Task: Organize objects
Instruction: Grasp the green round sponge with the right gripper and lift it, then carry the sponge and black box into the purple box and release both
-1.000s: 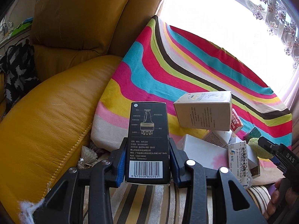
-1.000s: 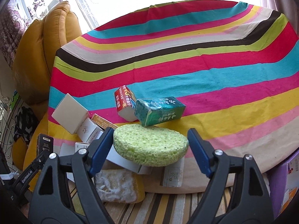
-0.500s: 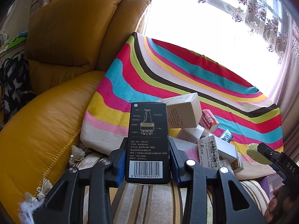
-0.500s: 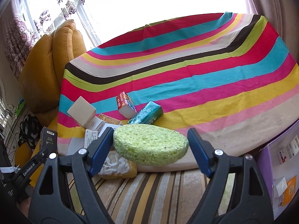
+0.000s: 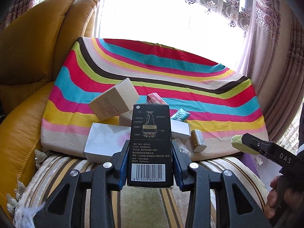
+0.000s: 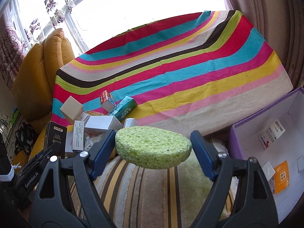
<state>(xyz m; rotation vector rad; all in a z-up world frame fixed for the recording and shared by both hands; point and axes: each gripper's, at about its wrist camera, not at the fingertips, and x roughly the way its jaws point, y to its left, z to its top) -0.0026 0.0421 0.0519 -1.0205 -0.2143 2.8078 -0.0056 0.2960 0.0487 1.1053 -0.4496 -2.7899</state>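
The left gripper [image 5: 150, 163] is clamping a black box [image 5: 150, 144] upright while the right gripper [image 6: 153, 148] is pinching a green sponge [image 6: 153, 149] flat, both lifted clear of the box pile, probably bound for the open purple box [image 6: 247, 138].

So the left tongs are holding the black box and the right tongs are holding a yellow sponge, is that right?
Not quite: the sponge in the right tongs is green, as the right wrist view shows. The left tongs do hold the black box.
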